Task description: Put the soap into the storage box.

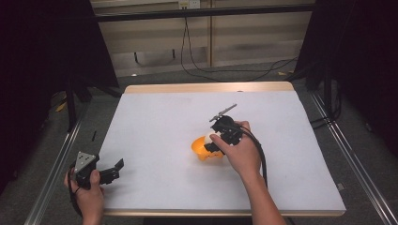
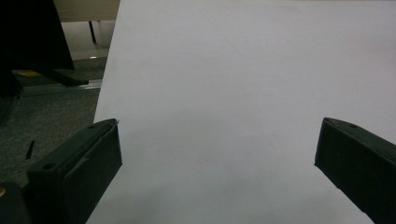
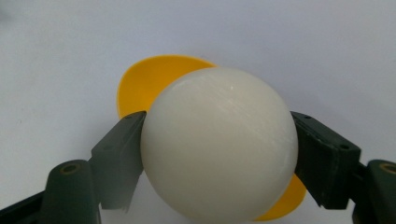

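Ball [image 3: 219, 144], white, smooth, centre of right gripper view, clamped between right gripper [image 3: 219, 154] jaws at widest girth, over orange bowl [image 3: 154, 79]. High view: bowl near table [image 1: 155, 117] centre. Left gripper [image 2: 217, 158] lower left, jaws wide apart, nothing between. Ball looks hard, light, slippery; likely squirts out unless pinched across the middle.

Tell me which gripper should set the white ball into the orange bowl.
Right. The right gripper already clamps the smooth white ball just above the orange plastic bowl; the left gripper is open, far off.
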### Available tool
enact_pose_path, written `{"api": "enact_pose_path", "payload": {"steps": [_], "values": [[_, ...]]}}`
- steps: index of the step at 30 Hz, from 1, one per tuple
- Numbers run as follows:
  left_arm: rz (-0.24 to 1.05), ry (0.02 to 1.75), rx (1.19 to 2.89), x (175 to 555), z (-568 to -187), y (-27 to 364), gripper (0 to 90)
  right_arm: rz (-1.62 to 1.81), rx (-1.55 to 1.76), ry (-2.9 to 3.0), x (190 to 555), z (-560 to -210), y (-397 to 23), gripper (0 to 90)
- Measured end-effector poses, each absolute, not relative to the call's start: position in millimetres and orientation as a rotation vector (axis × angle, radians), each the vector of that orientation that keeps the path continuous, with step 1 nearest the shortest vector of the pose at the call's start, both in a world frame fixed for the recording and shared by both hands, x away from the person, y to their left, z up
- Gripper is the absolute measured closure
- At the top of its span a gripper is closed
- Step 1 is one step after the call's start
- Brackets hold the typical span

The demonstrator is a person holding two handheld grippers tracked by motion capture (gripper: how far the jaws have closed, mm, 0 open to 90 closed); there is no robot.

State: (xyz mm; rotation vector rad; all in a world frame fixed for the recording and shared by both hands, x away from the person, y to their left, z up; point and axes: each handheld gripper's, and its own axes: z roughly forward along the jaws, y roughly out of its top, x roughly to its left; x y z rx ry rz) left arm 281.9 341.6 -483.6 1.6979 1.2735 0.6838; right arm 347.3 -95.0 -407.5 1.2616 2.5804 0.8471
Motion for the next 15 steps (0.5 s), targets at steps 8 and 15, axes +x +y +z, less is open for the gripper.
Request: {"api": "enact_pose_path", "payload": {"steps": [8,15], "values": [[0.685,1.272,1.702,281.9,-483.5,342.1,0.4,0.820,1.277,2.591,349.8,-413.7,-89.3,24.1],[0.685,1.272,1.702,281.9,-483.5,342.1,0.4,0.810,1.267,2.598,351.2,-416.4,-86.8,24.2]]}}
